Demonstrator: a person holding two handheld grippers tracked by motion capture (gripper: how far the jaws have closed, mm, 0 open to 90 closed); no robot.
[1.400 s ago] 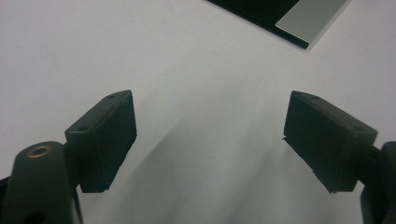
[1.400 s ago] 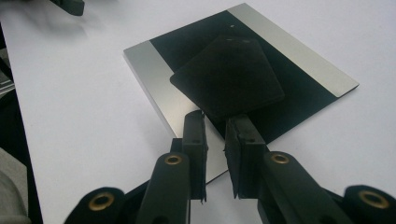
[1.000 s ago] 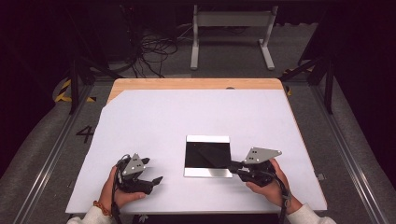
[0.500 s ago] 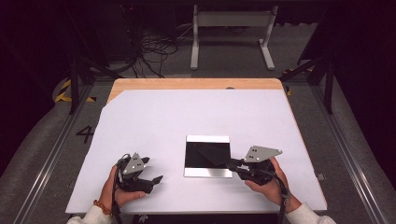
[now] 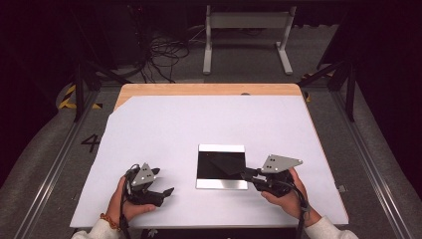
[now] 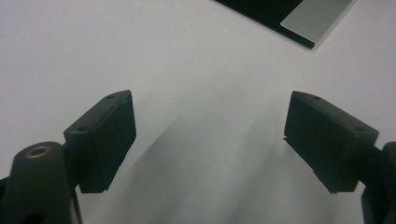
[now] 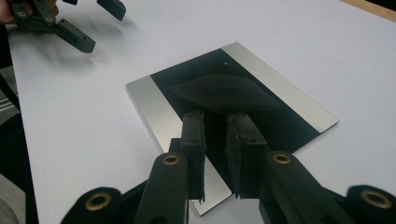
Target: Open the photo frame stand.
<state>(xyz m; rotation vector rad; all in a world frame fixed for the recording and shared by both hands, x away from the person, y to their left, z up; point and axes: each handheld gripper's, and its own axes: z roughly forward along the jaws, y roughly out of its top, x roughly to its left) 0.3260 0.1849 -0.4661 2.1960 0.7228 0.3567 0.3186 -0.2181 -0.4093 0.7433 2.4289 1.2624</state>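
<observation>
A flat plate (image 5: 221, 166) — black in the middle, with silver strips along its near and far edges — lay on the white table (image 5: 164, 124), a little right of centre. On it sat a dark, soft-looking cloth (image 7: 224, 92), one end pinched between the nearly closed jaws of the right gripper (image 7: 215, 122). The left gripper (image 6: 205, 135) rested well apart to the left, its jaws spread wide over bare table. The cloth looked light and limp, likely to droop and drag if lifted by one end — a grip on a corner suited it. The plate seemed stiff, thin and smooth; it might slide under a pull.
</observation>
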